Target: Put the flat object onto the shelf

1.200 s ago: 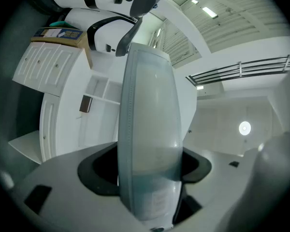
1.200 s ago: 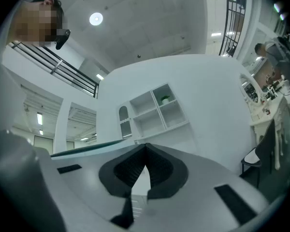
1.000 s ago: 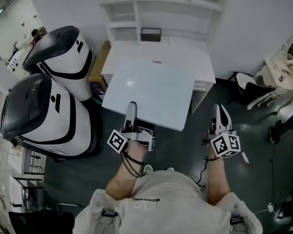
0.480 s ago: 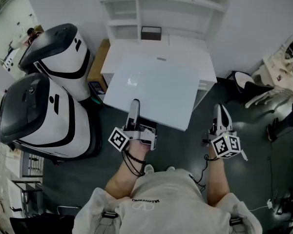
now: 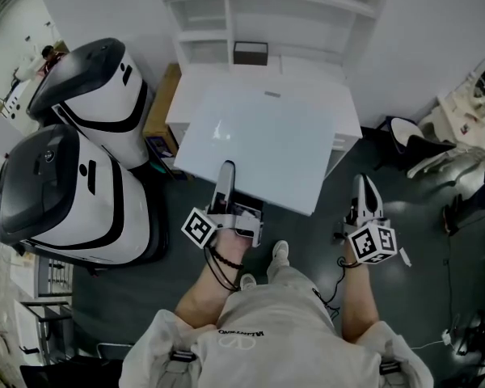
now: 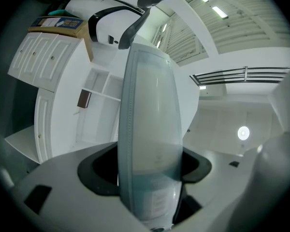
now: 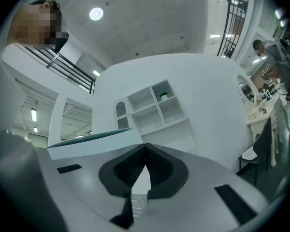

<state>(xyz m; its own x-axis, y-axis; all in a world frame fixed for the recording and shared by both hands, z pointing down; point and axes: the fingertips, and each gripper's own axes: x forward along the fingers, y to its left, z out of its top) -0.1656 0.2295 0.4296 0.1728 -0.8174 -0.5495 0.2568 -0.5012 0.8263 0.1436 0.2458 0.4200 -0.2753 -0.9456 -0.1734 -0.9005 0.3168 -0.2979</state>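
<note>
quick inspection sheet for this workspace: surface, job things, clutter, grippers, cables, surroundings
surface: white cabinet top, partly hidden by the panel
job's things: flat white panel held out toward the white shelf
clutter: small dark box at the cabinet's back; cardboard box beside it
grippers: left gripper shut on the panel's near edge; right gripper shut, empty
cables: thin black cable below the right gripper
surroundings: two white-and-black machines at left; chair at right; dark floor
</note>
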